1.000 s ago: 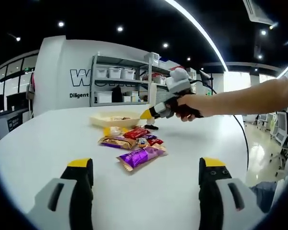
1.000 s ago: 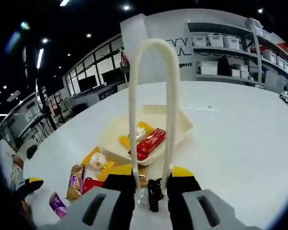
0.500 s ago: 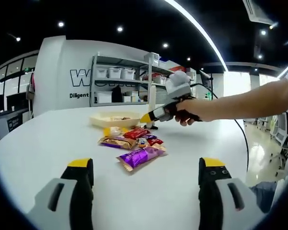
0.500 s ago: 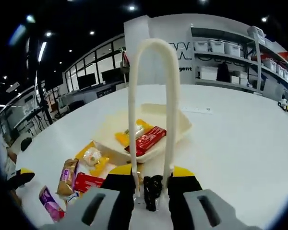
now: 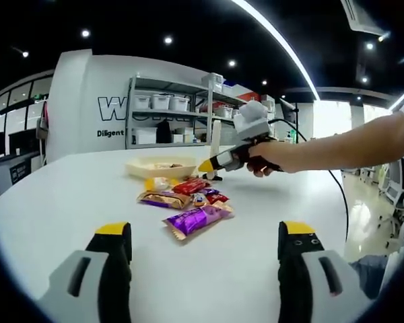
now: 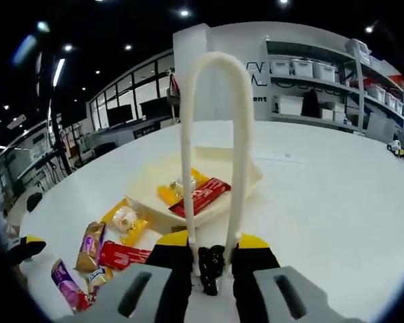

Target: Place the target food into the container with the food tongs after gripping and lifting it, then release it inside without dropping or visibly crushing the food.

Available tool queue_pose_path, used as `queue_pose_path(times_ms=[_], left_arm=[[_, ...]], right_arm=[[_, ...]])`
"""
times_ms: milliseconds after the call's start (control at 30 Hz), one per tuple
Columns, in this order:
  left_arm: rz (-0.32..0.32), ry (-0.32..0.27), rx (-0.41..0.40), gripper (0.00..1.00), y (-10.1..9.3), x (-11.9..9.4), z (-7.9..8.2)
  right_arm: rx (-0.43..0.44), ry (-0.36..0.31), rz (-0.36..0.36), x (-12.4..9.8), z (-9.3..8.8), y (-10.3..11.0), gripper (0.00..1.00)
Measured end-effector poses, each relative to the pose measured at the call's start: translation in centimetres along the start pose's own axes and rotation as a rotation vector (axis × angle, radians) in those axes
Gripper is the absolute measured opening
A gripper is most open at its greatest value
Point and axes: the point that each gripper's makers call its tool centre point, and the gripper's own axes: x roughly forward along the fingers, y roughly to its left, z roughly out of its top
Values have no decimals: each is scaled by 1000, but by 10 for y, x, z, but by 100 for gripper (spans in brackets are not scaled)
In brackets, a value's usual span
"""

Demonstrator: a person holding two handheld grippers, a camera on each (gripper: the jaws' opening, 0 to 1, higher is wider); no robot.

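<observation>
My right gripper [image 6: 207, 241] is shut on cream food tongs [image 6: 214, 64], whose loop rises in front of the camera. Beyond them a cream container [image 6: 250, 172] holds a red packet [image 6: 202, 195] and a yellow one [image 6: 170, 194]. Loose snacks lie to its left: a yellow packet [image 6: 124, 219], a brown one [image 6: 87, 239], a red one [image 6: 121, 256] and a purple one [image 6: 64, 284]. In the left gripper view a hand holds the right gripper [image 5: 219, 161] just right of the container [image 5: 160, 167], above the snack pile [image 5: 188, 202]. My left gripper [image 5: 205, 232] is open and empty, well short of the pile.
The white table [image 5: 60, 195] stretches wide around the snacks. A person's forearm [image 5: 343, 141] reaches in from the right. Shelving with white bins [image 5: 165, 118] stands beyond the table's far edge. The left gripper's yellow tip [image 6: 23, 245] shows at the left.
The right gripper with the tongs has shifted slightly, so more loose snacks show in its view. The left gripper and the snacks have not moved.
</observation>
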Motion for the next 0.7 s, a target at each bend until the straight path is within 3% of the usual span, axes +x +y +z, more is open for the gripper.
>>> queue_pose_path(times_ms=[400, 700], left_arm=[[-4, -2, 2, 88, -2, -1, 1], [-3, 0, -1, 88, -2, -1, 1]], right_arm=[[2, -45, -22, -17, 41, -21, 16], [-14, -72, -28, -18, 73, -14, 16]])
